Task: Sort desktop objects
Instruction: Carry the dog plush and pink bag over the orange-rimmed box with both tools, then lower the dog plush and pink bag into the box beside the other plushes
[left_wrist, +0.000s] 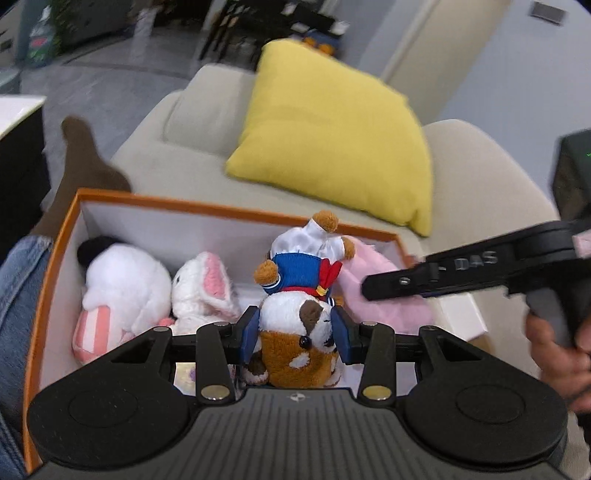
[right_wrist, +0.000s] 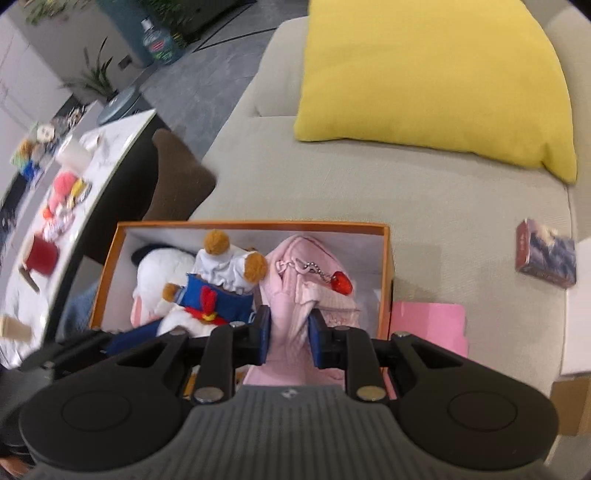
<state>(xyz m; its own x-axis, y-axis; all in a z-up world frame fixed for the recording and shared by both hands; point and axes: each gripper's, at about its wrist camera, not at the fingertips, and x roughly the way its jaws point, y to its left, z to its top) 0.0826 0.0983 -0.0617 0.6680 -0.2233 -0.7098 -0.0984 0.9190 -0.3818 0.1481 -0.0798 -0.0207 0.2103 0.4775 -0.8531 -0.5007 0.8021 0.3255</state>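
- Orange box (right_wrist: 387, 258) on the sofa (right_wrist: 369, 192) holds the plush toys
- Left gripper (left_wrist: 297, 330) clamps the dog (left_wrist: 299, 332) by its head, upside down over the box
- Right gripper (right_wrist: 290, 332) pinches the pink pouch (right_wrist: 306, 291) inside the box
- Risk: dog may tip onto the pouch on release; crowded grippers could collide
- Pose: both point steeply down, side by side

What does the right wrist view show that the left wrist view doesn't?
Right wrist only: a table crowded with small things, a card box on the sofa, pink paper, and a red heart charm on the pink pouch, which the right hand-held gripper clamps.
Left wrist only: a bunny plush and the left hand-held gripper clamping the dog plush.
Both: orange box, yellow cushion, sofa.
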